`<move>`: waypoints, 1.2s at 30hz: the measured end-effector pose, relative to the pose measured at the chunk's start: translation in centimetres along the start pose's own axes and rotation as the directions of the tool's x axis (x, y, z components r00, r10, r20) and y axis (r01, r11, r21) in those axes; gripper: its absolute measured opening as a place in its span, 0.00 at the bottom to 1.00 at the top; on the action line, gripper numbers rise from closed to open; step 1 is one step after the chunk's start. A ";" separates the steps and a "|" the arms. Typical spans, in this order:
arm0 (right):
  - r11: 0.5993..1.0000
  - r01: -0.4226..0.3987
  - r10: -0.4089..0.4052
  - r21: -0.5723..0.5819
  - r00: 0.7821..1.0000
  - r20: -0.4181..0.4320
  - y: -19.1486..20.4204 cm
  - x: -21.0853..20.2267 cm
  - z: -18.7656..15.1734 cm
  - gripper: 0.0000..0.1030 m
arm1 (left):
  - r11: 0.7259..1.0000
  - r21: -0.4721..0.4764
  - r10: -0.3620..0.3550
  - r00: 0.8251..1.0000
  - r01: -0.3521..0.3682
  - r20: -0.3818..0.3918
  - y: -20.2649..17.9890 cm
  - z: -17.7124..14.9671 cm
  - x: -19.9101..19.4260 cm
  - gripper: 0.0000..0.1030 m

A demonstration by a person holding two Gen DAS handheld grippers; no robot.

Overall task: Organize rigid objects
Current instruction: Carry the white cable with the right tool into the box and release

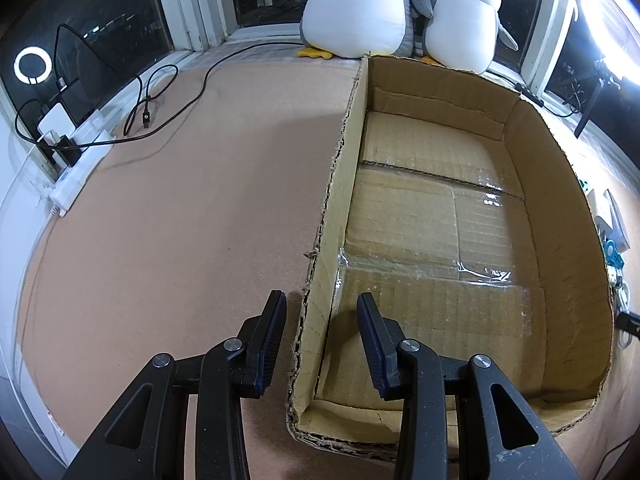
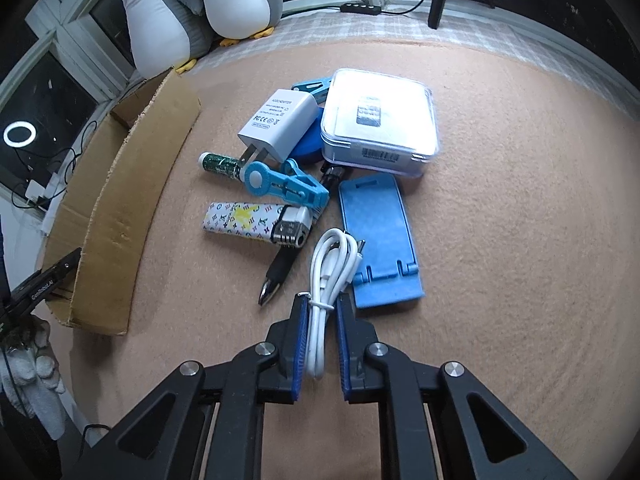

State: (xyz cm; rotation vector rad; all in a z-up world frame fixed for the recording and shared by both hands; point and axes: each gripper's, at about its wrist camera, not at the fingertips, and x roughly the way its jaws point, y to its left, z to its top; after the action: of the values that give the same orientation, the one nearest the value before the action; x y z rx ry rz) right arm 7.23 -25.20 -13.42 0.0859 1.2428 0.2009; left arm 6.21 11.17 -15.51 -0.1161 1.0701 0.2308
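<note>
While the right gripper [image 2: 321, 303] clenches the white cable [image 2: 328, 264] low in frame, its loose loops could snag the pen [image 2: 280, 270]

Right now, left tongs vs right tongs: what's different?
Left tongs straddle the cardboard box's wall, one finger either side; right tongs are shut on the white cable. Left hangs at the box, right over the pile by the blue stand. Both point steeply down.
</note>
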 end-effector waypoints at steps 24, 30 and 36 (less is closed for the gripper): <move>0.968 -0.112 0.151 -0.224 0.974 0.169 11.5 -6.6 2.2 0.12 | 1.000 -0.017 -0.023 1.000 0.023 -0.001 0.0 0.2 0.2 0.38; 0.945 -0.118 0.167 -0.305 0.976 0.141 15.5 -4.3 3.0 0.12 | 0.999 -0.023 -0.027 1.000 0.027 0.003 0.1 0.2 0.2 0.38; 0.930 -0.121 0.168 -0.347 0.980 0.108 18.0 -2.1 3.2 0.12 | 0.999 -0.023 -0.028 1.000 0.028 0.004 0.1 0.1 0.2 0.38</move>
State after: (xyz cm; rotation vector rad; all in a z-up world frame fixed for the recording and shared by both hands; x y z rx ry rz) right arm 7.70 -7.83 -7.35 -0.1065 1.0507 0.5274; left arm 6.39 11.34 -15.62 -0.1516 1.0612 0.2183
